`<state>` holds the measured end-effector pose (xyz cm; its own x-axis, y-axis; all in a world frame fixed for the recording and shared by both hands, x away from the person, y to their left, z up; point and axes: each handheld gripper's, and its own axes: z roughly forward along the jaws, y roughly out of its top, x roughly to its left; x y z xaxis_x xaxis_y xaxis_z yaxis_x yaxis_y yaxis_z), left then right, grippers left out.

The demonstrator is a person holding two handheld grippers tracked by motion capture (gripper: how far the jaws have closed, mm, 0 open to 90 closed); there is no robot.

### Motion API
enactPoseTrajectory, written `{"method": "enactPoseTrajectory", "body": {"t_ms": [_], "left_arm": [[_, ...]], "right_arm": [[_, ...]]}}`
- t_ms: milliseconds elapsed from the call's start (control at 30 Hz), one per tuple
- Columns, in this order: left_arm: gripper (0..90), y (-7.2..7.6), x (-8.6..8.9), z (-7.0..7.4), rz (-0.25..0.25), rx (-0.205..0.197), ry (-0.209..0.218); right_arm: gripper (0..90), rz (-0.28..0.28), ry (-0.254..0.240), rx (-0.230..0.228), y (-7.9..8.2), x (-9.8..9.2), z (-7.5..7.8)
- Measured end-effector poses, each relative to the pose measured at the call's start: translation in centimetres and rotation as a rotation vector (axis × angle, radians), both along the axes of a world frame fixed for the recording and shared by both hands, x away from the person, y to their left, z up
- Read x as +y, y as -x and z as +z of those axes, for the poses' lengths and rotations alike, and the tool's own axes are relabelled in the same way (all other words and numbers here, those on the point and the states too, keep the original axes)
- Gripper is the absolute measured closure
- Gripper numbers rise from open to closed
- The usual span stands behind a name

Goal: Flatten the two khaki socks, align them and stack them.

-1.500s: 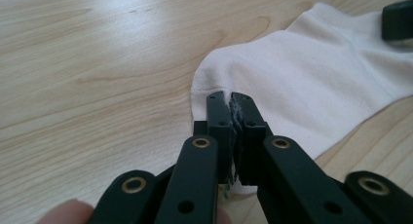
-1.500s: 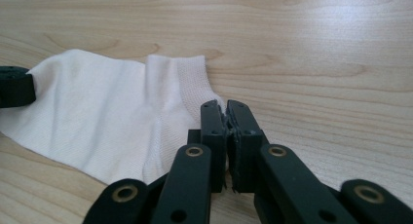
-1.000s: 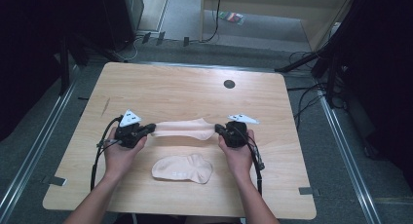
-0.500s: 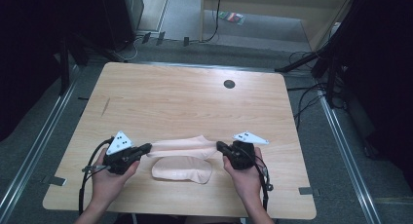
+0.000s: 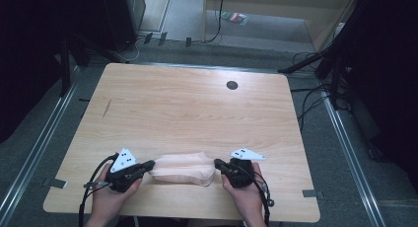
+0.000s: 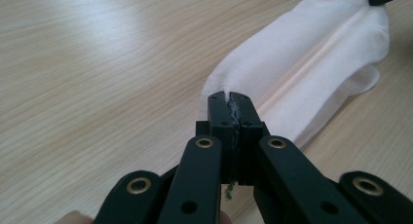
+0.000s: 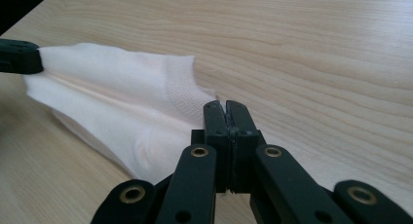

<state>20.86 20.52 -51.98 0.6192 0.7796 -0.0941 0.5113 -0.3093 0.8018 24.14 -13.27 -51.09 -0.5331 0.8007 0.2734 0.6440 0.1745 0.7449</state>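
Note:
A pale pink sock [image 5: 181,164] is stretched between my two grippers near the table's front edge. My left gripper [image 5: 150,164] is shut on its left end, and the fabric shows pinched at the tips [image 6: 229,98]. My right gripper [image 5: 217,163] is shut on the cuff end [image 7: 225,107]. The held sock [image 6: 297,53] lies over a second sock of the same colour, whose edge [image 6: 364,82] peeks out beneath it. In the right gripper view the held sock [image 7: 117,95] has the lower sock [image 7: 92,134] under it.
The wooden table [image 5: 187,108] stretches away beyond the socks, with a black round grommet [image 5: 231,85] at the far right and a dark scratch [image 5: 107,107] at the left. Cables and metal rails lie on the floor around the table.
Both hands have moved toward the table's front edge with the sock stretched between them. It now lies over the second sock instead of behind it.

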Motion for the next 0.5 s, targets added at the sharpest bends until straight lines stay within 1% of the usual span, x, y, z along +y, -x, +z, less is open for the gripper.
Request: {"method": "enactPoseTrajectory", "body": {"t_ms": [33, 100, 133, 200, 233, 267, 300, 400, 500], "left_arm": [[89.9, 0.0, -0.1, -0.2, 0.000, 0.001, 0.003], [89.6, 0.0, -0.3, -0.5, -0.008, 0.014, 0.006], [89.5, 0.0, -0.3, -0.6, -0.017, 0.019, -0.003], [89.3, 0.0, -0.6, -0.7, -0.026, 0.024, -0.006], [89.2, 0.0, -0.7, -0.8, -0.030, 0.022, -0.014], [89.0, 0.0, -0.8, -0.9, -0.031, 0.024, -0.010], [88.9, 0.1, -0.9, -0.9, -0.036, 0.024, -0.016], [88.6, 0.1, -1.1, -1.0, -0.041, 0.025, -0.020], [88.6, 0.1, -1.2, -1.0, -0.042, 0.018, -0.024]], "right_arm": [[89.4, 0.003, 0.000, -0.006, 0.1, 0.1, -0.1], [89.3, 0.022, 0.013, 0.001, 0.2, 0.6, -0.3], [89.3, 0.025, 0.016, -0.003, 0.1, 0.7, -0.4], [89.2, 0.036, 0.025, 0.006, 0.1, 1.1, -0.6], [89.1, 0.038, 0.032, 0.002, 0.1, 1.2, -0.7], [89.1, 0.039, 0.038, -0.004, 0.1, 1.3, -0.7], [89.0, 0.037, 0.041, -0.004, 0.0, 1.3, -0.8], [88.8, 0.024, 0.039, -0.006, -0.1, 1.0, -0.9], [88.7, 0.022, 0.042, -0.011, -0.1, 0.9, -0.9]]}}
